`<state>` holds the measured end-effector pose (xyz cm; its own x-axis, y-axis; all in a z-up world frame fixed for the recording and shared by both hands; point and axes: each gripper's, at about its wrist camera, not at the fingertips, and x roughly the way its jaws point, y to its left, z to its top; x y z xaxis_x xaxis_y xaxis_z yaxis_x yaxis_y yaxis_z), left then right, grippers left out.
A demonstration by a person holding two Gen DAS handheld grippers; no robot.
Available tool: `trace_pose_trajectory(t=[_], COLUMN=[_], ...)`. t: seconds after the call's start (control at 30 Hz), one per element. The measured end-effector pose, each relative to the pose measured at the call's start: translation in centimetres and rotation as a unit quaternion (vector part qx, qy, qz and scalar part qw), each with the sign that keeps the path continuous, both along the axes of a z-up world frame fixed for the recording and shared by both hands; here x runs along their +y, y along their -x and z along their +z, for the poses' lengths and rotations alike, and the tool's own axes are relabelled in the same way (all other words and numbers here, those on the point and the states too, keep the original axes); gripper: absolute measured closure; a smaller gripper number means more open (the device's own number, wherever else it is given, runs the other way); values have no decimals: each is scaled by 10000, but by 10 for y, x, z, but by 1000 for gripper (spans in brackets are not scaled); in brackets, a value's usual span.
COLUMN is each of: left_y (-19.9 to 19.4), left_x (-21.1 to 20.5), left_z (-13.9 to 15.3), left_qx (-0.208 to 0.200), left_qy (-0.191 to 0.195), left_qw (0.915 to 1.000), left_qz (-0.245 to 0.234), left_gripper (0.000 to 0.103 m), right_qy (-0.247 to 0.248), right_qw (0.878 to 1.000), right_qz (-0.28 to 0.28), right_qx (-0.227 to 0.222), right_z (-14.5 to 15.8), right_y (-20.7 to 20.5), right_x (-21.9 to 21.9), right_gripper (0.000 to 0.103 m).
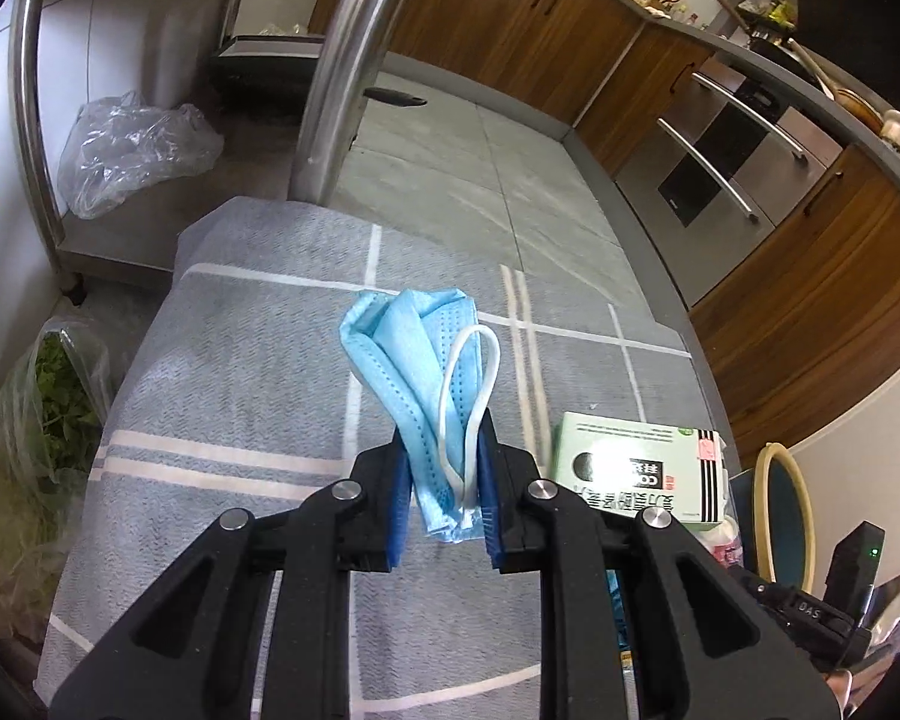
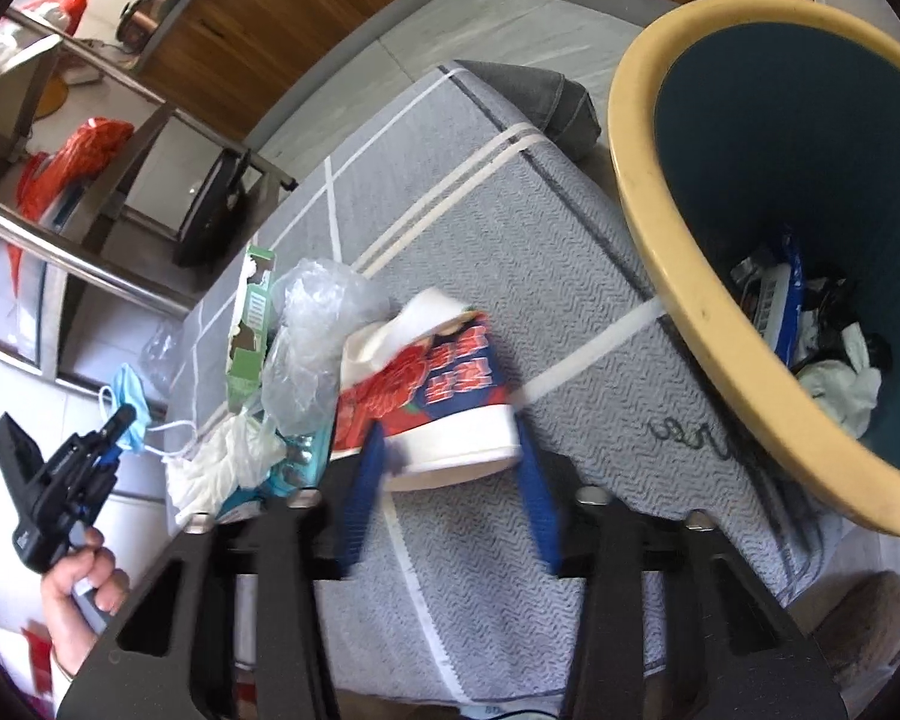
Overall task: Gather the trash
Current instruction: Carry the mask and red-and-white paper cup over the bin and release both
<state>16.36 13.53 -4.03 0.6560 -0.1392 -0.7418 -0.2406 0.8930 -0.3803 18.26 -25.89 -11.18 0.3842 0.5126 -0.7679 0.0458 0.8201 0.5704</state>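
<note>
A crumpled light-blue face mask (image 1: 408, 348) with a white ear loop hangs between the blue pads of my left gripper (image 1: 441, 450), which is shut on it above the grey striped cloth (image 1: 222, 360) covering the table. The right wrist view shows the same gripper (image 2: 123, 420) at the far left, held by a hand (image 2: 84, 576), with the mask (image 2: 129, 396) in it. My right gripper (image 2: 448, 423) has its pads against both sides of a crushed red-and-blue printed paper cup (image 2: 438, 372) lying on the cloth. A yellow-rimmed blue bin (image 2: 648, 240) stands to its right with trash inside.
A green-and-white box (image 1: 630, 468) lies at the cloth's right edge. Beside the cup sit a clear plastic bag (image 2: 312, 336) and white crumpled material (image 2: 210, 468). A steel table leg (image 1: 342, 60) rises ahead. Plastic bags (image 1: 132, 150) sit on the floor at left.
</note>
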Motion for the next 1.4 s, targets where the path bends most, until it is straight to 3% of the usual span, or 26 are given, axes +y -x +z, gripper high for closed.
trace_pose_trajectory(t=[0.17, 0.47, 1.0, 1.4], left_y=[1, 3, -3, -15], left_x=[-8, -29, -83, -156], left_z=[10, 29, 63, 81], left_qx=[-132, -390, -871, -1189], left_qy=[10, 70, 218, 425], left_qw=[9999, 9990, 9941, 9833], left_qz=[-45, -188, -614, -1312], left_gripper=[85, 85, 85, 85], right_qy=[-269, -431, -361, -54], right_qw=[9996, 9979, 9922, 9863], right_qz=[-35, -204, -464, -791], right_qx=[-120, -429, -1100, -1450], right_z=[7, 31, 78, 99], right_y=[4, 18, 34, 49], right_x=[-8, -29, -64, -98], right_gripper=[78, 87, 87, 87])
